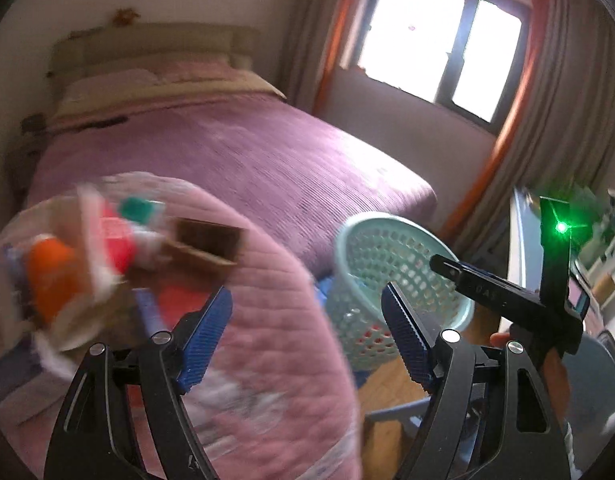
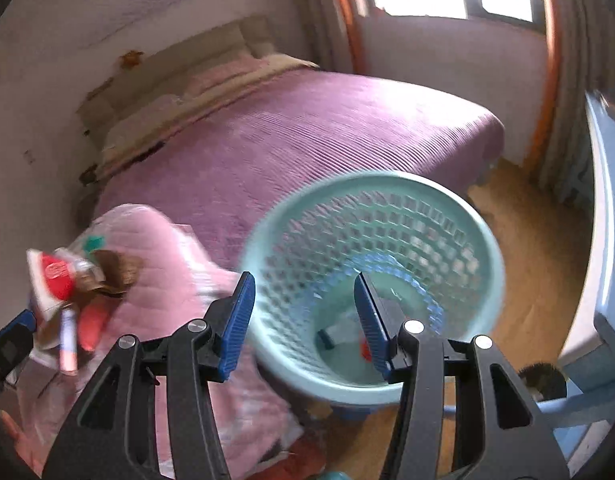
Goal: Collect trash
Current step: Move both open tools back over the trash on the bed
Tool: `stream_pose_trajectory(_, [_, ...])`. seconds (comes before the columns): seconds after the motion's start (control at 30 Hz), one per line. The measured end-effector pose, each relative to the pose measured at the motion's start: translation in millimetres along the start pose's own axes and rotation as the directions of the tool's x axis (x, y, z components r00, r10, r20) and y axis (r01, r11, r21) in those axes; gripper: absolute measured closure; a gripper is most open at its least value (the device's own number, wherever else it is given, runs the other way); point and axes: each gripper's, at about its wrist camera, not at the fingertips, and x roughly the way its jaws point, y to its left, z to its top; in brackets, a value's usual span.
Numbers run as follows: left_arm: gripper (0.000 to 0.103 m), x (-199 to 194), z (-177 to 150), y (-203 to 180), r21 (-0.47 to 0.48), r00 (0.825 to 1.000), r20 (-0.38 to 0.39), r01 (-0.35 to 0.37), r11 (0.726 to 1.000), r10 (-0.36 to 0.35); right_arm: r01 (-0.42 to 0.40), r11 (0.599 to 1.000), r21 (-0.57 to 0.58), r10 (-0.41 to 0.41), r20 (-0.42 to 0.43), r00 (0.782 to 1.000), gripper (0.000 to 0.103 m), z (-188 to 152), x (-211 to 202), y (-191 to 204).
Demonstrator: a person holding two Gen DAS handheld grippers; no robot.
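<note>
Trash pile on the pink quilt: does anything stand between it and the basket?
Nothing visible does. The trash pile lies on the pink quilt, and the basket stands just beside the quilt with its mouth open and uncovered. Both the left gripper and the right gripper are open and empty.

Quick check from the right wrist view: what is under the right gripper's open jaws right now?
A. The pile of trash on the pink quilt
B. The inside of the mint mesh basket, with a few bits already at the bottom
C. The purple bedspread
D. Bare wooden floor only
B: the right gripper is open and empty over the mint mesh basket, whose bottom already holds a few items.
</note>
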Motion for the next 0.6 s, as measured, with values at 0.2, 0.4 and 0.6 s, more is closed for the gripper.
stream_pose_trajectory(0.2, [0.028,-70.2,-7.1,70.2,-0.087,0.990,0.095,-0.096,0.992,0.104,-0.094,0.990,-0.109,0.100,0.056,0.993,0.055,-6.5,-17.4,72.2])
stream_pose_trajectory(0.4, [0.023,-116.5,-22.8,139.6,-0.180,0.968,0.122,-0.195,0.964,0.219,-0.166,0.958,-0.235,0.182,0.045,0.982,0.055,-26.2,-20.2,146.8])
stream_pose_trajectory(0.6, [0.022,-118.0,-36.8,211.6,-0.241,0.957,0.057,-0.263,0.934,0.284,-0.212,0.919,-0.333,0.210,-0.044,0.977,0.055,-60.6,0.0,207.0])
